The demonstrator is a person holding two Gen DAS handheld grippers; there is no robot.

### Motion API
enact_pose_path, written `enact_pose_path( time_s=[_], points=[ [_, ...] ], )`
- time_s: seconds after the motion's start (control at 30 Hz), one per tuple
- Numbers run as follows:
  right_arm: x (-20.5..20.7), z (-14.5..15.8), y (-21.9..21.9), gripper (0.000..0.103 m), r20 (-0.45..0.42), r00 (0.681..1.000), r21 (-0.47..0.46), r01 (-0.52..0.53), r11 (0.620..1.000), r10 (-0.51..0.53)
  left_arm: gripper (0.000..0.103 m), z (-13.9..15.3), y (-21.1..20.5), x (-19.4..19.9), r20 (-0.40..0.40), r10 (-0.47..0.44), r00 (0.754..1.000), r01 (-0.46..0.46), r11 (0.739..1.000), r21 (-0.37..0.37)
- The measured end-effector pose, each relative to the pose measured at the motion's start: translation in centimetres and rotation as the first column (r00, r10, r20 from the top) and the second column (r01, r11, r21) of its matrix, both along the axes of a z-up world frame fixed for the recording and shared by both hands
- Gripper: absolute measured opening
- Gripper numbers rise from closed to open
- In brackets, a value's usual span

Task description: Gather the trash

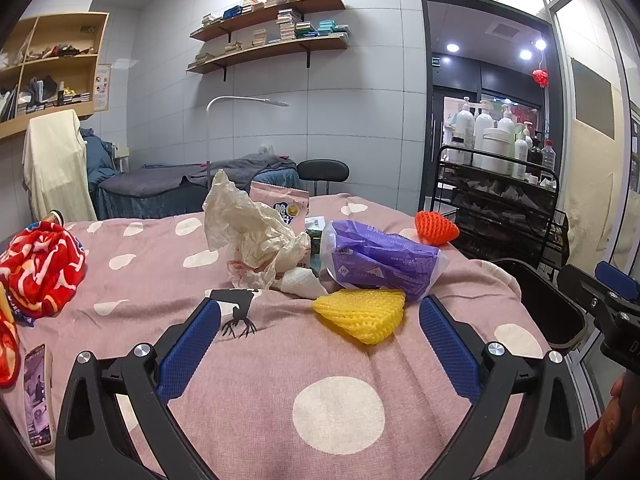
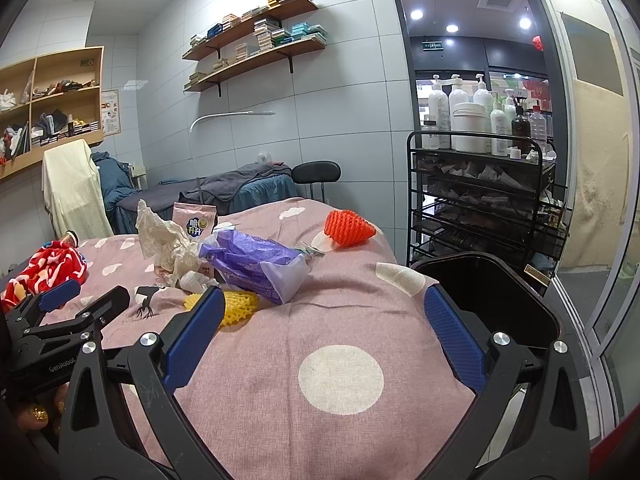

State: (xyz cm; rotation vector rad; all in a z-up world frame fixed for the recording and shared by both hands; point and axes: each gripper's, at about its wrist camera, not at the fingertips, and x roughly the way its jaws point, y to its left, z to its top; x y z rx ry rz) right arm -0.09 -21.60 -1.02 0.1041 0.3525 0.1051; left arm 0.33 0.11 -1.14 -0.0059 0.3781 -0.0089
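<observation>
A pile of trash lies on the pink spotted bed cover point(image 1: 280, 360): a yellow foam net point(image 1: 362, 314), a purple plastic bag point(image 1: 380, 258), crumpled cream paper point(image 1: 244, 228), a pink snack pouch point(image 1: 286, 206) and an orange foam net point(image 1: 436, 228). My left gripper point(image 1: 320, 320) is open and empty, just short of the yellow net. My right gripper point(image 2: 324, 312) is open and empty above the bed's right part; the yellow net point(image 2: 238, 306) is by its left finger. A black bin point(image 2: 492, 300) stands right of the bed.
A red patterned cloth point(image 1: 40, 268) and a phone point(image 1: 38, 396) lie at the bed's left. A black wire cart point(image 2: 480, 192) with bottles stands behind the bin. A glass door is at the right. A second bed and a stool are at the back.
</observation>
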Motion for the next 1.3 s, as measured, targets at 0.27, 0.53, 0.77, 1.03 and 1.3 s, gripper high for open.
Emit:
enact_pose_path(
  time_s=[0.27, 0.53, 0.77, 1.03, 1.3],
  points=[
    [0.5, -0.2, 0.1, 0.099, -0.014, 1.000, -0.003, -0.005, 1.000, 0.005, 0.098, -0.3, 0.0, 0.4, -0.023, -0.010, 1.000, 0.010, 1.000, -0.001],
    [2.6, -0.7, 0.4, 0.099, -0.098, 0.995, -0.037, -0.032, 0.999, 0.028, 0.098, -2.0, 0.2, 3.3, -0.177, -0.125, 0.976, 0.128, 0.992, 0.004],
    [5.0, -0.8, 0.2, 0.099, -0.149, 0.988, -0.045, -0.051, 0.998, 0.043, 0.097, -2.3, -1.7, 6.4, -0.228, -0.257, 0.939, 0.280, 0.957, 0.076],
    [7.7, -1.3, -1.2, 0.099, -0.225, 0.973, -0.007, -0.053, 0.999, 0.050, 0.083, -3.3, -4.2, 10.0, -0.326, -0.313, 0.892, 0.381, 0.908, 0.172],
    [9.7, -2.1, -2.0, 0.099, -0.288, 0.956, 0.009, -0.062, 0.998, 0.062, 0.058, -5.0, -4.8, 12.1, -0.418, -0.347, 0.840, 0.439, 0.886, 0.148]
  ],
)
